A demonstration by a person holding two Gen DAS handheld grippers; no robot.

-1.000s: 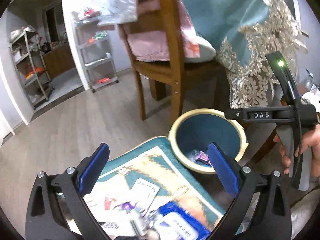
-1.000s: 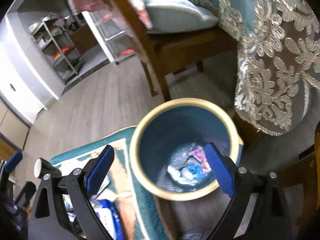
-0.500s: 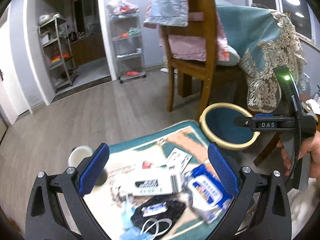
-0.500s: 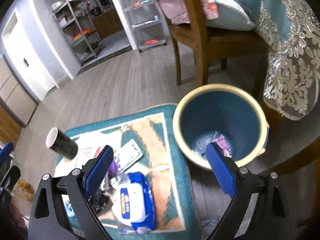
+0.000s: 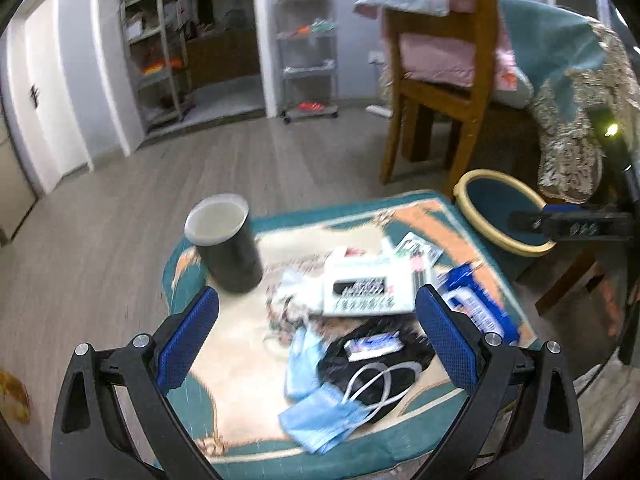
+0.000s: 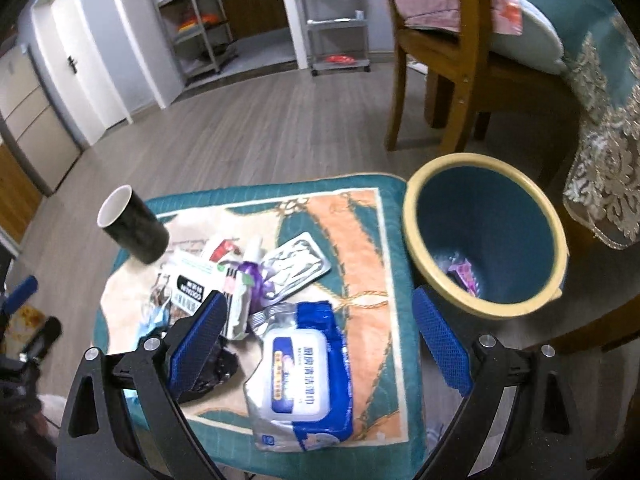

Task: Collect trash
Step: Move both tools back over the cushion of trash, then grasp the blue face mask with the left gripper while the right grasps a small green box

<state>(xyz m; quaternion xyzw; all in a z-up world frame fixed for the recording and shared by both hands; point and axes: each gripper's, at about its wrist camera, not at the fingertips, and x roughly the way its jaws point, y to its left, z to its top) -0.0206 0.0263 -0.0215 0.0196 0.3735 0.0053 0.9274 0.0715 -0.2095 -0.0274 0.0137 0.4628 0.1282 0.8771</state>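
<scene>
Jaws apart, both grippers empty | trash pile (image 6: 256,280) on mat (image 6: 360,220) | bin (image 6: 486,240) beside mat

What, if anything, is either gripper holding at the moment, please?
Nothing. The left gripper and the right gripper are both open and empty above the rug.

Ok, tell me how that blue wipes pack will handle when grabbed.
The wipes pack looks crumpled and soft, so it will likely sag. Its glossy film may slip between the pads. It looks partly emptied, so probably light.
</scene>
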